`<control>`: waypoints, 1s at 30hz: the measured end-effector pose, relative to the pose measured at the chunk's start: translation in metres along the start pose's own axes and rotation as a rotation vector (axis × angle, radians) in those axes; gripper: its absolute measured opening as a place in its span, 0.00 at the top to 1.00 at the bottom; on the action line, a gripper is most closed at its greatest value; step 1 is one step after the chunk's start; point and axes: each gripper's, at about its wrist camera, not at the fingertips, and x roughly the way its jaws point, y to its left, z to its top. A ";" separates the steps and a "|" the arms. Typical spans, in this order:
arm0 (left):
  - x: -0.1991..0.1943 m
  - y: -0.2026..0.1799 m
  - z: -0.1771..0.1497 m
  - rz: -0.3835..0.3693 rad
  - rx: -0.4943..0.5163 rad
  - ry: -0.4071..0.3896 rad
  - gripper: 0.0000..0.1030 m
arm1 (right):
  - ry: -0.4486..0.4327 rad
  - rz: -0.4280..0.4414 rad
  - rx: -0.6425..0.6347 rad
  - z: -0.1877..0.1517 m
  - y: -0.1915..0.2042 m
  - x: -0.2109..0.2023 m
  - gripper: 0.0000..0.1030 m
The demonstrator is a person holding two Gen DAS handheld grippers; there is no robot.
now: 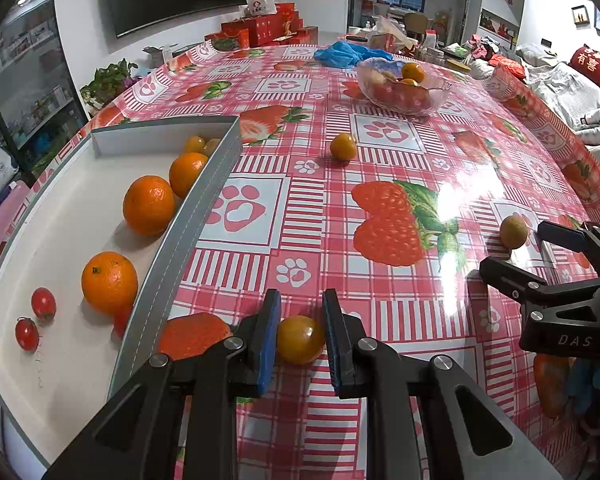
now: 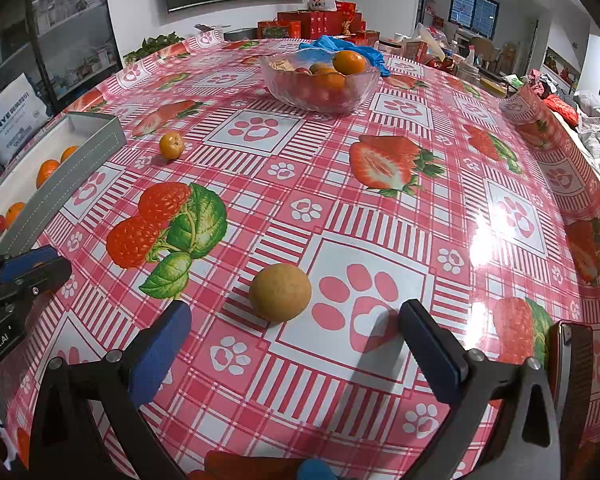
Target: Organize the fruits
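My left gripper (image 1: pixel 300 334) is closed around a small yellow-orange tomato (image 1: pixel 300 339) resting on the table, pads touching its sides, beside the grey tray (image 1: pixel 188 216). The tray holds several oranges (image 1: pixel 149 205), small kumquats and red cherry tomatoes (image 1: pixel 43 302). My right gripper (image 2: pixel 296 344) is open wide and low over the table, with a tan round fruit (image 2: pixel 280 293) just ahead of its fingertips; this fruit also shows in the left wrist view (image 1: pixel 513 232). A small orange fruit (image 1: pixel 343 146) lies loose mid-table, also seen in the right wrist view (image 2: pixel 171 144).
A glass bowl (image 2: pixel 362 90) with oranges and red fruit stands at the far side; it also shows in the left wrist view (image 1: pixel 440 98). Blue plastic gloves (image 1: pixel 340 55) lie behind it. Red gift boxes (image 1: pixel 260 30) and clutter line the far edge.
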 end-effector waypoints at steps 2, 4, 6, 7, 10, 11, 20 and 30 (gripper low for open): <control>0.000 0.000 0.000 0.001 0.000 0.000 0.79 | 0.000 0.000 0.000 0.000 0.000 0.000 0.00; 0.000 0.000 0.000 0.000 0.000 0.000 0.79 | 0.000 0.000 0.000 0.000 0.001 0.000 0.00; 0.000 0.000 0.000 0.001 0.000 0.000 0.79 | 0.000 0.000 0.000 0.000 0.000 0.000 0.00; 0.000 0.000 0.000 0.001 0.000 0.000 0.79 | 0.000 0.000 0.000 0.000 0.000 0.000 0.00; 0.000 0.000 0.000 0.000 0.000 0.000 0.79 | 0.002 0.000 -0.002 0.000 0.001 0.000 0.00; 0.000 0.000 0.000 0.000 0.000 0.000 0.79 | 0.002 -0.001 -0.003 0.000 0.000 0.000 0.00; 0.000 0.001 0.001 -0.005 -0.003 0.021 0.79 | -0.010 -0.002 -0.036 -0.005 0.007 -0.019 0.71; -0.007 0.007 -0.004 -0.037 -0.023 0.032 0.79 | -0.018 0.104 0.101 -0.010 -0.023 -0.031 0.92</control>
